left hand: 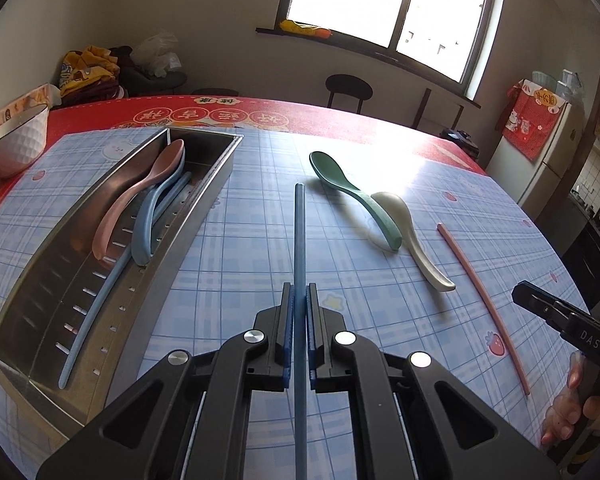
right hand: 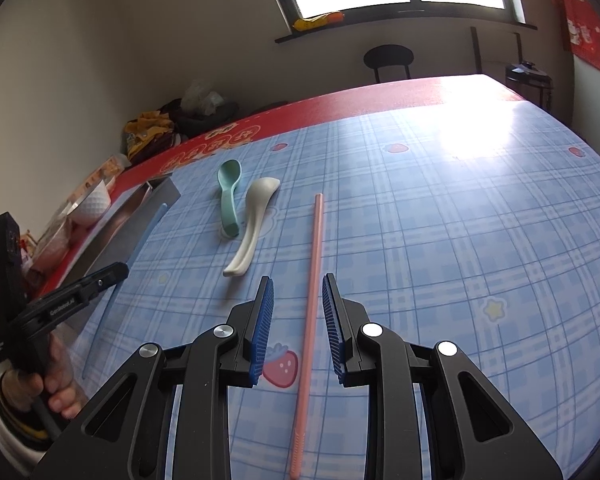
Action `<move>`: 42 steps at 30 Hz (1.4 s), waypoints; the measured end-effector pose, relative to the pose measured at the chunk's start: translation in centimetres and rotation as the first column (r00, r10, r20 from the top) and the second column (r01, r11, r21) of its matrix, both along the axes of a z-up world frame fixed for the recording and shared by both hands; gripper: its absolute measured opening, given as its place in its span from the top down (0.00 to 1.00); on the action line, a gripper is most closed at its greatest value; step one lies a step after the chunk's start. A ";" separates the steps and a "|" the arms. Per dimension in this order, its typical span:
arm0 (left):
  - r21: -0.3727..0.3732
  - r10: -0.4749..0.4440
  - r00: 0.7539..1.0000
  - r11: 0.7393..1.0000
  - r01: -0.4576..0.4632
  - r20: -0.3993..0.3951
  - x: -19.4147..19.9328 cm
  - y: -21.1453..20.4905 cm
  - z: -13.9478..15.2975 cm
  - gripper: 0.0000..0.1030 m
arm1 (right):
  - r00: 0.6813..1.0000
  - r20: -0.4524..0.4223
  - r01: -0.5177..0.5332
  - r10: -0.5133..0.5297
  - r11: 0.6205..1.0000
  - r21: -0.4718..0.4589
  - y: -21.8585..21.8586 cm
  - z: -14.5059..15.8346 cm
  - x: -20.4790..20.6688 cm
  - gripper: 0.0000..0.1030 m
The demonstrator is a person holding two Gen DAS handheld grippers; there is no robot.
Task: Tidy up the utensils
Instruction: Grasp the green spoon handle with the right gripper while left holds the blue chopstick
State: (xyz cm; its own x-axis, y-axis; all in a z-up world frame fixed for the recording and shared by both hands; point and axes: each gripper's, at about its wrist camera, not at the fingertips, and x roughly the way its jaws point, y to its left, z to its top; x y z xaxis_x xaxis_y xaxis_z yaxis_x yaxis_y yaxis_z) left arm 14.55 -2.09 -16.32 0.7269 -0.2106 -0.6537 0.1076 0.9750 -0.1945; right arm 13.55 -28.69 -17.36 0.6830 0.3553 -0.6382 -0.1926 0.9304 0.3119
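Left wrist view shows my left tool (left hand: pixel 300 300) squeezed tight on a blue chopstick (left hand: pixel 299 232), which sticks out over the surface (left hand: pixel 240 248), just beside the metal tray (left hand: pixel 204 200) holding a pink spoon (left hand: pixel 136 192) and a blue spoon (left hand: pixel 156 208). My right tool (right hand: pixel 298 300) is open around a pink chopstick (right hand: pixel 312 300), not touching it, near a white spoon (right hand: pixel 252 224) and a green spoon (right hand: pixel 228 196).

Left gripper (left hand: pixel 300 294) jaws clamp blue chopstick (left hand: pixel 299 232) above table (left hand: pixel 240 240)

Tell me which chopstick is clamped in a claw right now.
The dark blue chopstick, pinched in the left claw. The pink chopstick lies loose between the right claw's open pads.
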 end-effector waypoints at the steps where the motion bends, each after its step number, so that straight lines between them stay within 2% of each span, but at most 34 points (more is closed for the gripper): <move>1: -0.010 0.003 1.000 1.000 -0.003 0.005 -0.1 0.2 0.1 0.94 | 1.000 -0.004 -0.014 0.014 1.000 -0.009 0.2 0.1 0.1 0.75; 5: -0.056 0.008 1.000 0.998 -0.007 0.019 -0.2 0.9 0.3 0.94 | 0.996 -0.020 -0.089 0.088 0.994 -0.057 1.8 1.5 1.1 0.75; 10: -0.086 0.021 0.999 0.996 -0.018 0.030 -0.3 1.5 0.4 0.94 | 0.980 0.029 -0.188 0.195 0.968 -0.165 5.2 4.4 3.8 0.75; 17: -0.119 0.045 0.998 0.992 -0.040 0.036 -0.5 2.2 0.4 0.94 | 0.965 -0.058 -0.263 0.256 0.931 -0.254 10.7 2.8 9.9 0.75; 22: -0.116 0.038 0.999 0.993 -0.034 0.033 -0.5 2.2 0.4 0.94 | 0.967 -0.118 -0.247 0.226 0.946 -0.210 12.1 1.4 13.2 0.75; 31: -0.115 0.029 0.999 0.993 -0.025 0.029 -0.3 2.2 0.3 0.94 | 0.963 -0.230 -0.178 0.142 0.973 -0.148 12.8 -0.5 16.3 0.75; 37: -0.113 0.024 0.999 0.993 -0.021 0.030 -0.3 2.1 0.3 0.94 | 0.961 -0.254 -0.147 0.111 0.981 -0.126 12.9 -1.2 17.0 0.77; 39: -0.117 0.025 0.999 0.993 -0.021 0.028 -0.3 2.1 0.3 0.94 | 0.961 -0.256 -0.139 0.104 0.983 -0.119 12.9 -1.3 17.0 0.85; 42: -0.119 0.024 0.999 0.993 -0.020 0.030 -0.2 2.1 0.3 0.94 | 0.964 -0.253 -0.119 0.087 0.986 -0.115 12.6 -1.2 16.3 0.86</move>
State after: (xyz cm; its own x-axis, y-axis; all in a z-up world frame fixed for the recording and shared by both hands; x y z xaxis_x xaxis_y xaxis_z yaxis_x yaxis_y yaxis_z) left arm 14.32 0.00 -15.99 0.7516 -0.2696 -0.6021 0.0944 0.9473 -0.3062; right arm 29.85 -16.04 -18.60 0.4631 0.3201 -0.8265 -0.2216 0.9447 0.2417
